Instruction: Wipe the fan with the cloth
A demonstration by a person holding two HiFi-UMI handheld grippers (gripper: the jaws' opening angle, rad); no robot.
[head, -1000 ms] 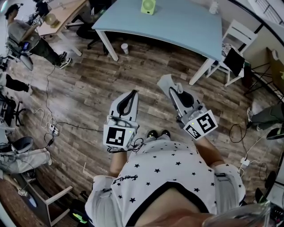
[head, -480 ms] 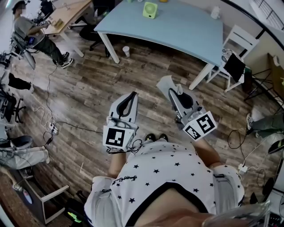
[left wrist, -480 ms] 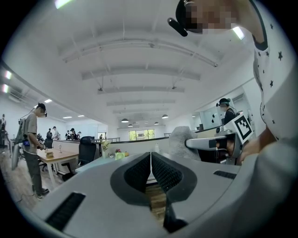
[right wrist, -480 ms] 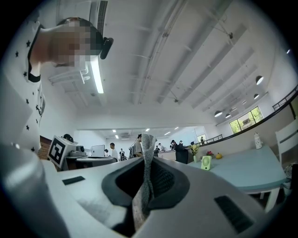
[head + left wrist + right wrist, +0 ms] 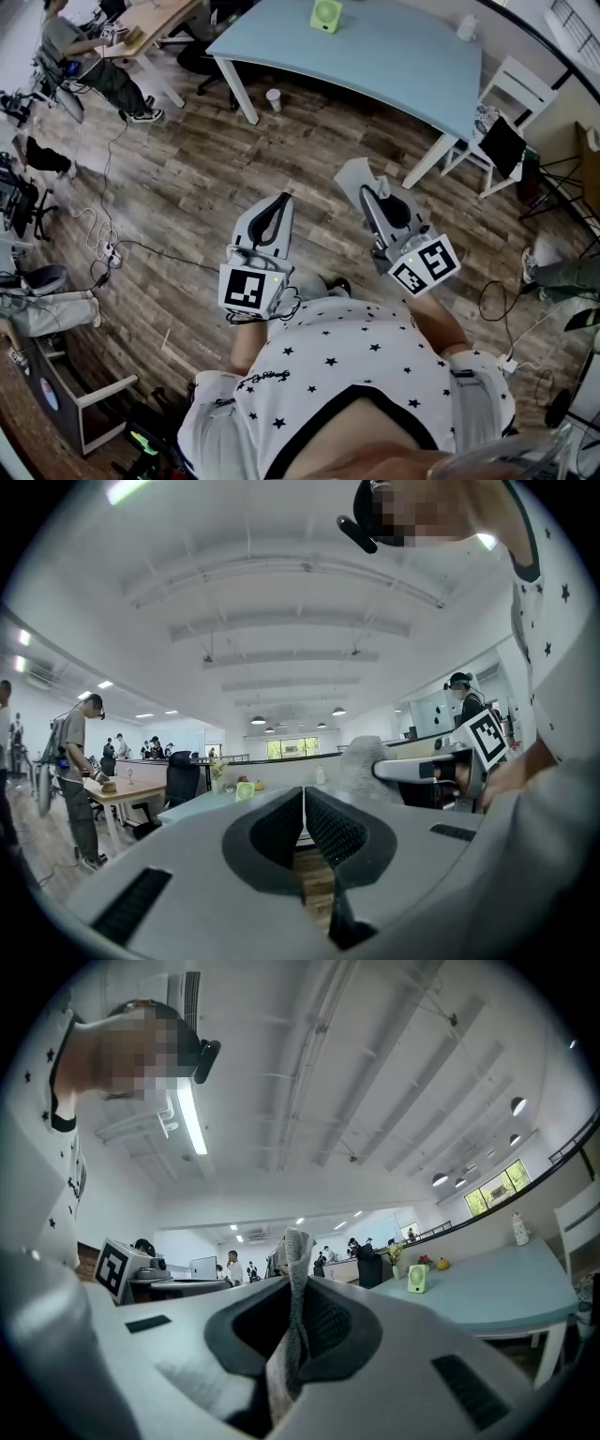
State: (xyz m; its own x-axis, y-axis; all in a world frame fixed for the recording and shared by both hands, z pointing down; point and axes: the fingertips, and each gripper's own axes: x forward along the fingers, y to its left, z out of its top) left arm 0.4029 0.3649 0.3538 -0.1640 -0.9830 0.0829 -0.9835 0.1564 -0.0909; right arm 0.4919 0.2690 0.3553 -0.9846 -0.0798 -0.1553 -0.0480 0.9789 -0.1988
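Head view: both grippers are held low in front of the person's star-print shirt [image 5: 347, 361], over the wood floor [image 5: 187, 187], pointing toward 12 o'clock.

The left gripper [image 5: 278, 202] is at centre-left. Its own view shows the jaws pressed together at the tips with nothing between them.

The right gripper [image 5: 369, 195] is just to the right of it, and the two are apart, not touching. It is clamped on the cloth [image 5: 353, 176], a grey-white piece. The cloth sticks out past the jaw tips toward 11 o'clock. In the right gripper view the cloth [image 5: 294, 1283] stands upright in the closed jaws, with its top edge above the tips.

The fan [image 5: 325, 14] is small, light green and upright. It stands on the pale blue table [image 5: 394, 61] at 12 o'clock, at the far edge of the frame, well apart from both grippers. The cloth is not touching it. The fan also shows in the right gripper view at 3 o'clock of the jaws, far off.

A bottle [image 5: 467, 26] stands on the table at 1 o'clock. A paper cup [image 5: 274, 98] sits on the floor beside the table's left leg. A white chair [image 5: 511, 89] is at 2 o'clock, by the table's right end. Another person [image 5: 89, 66] is at a wooden desk at 10 o'clock.
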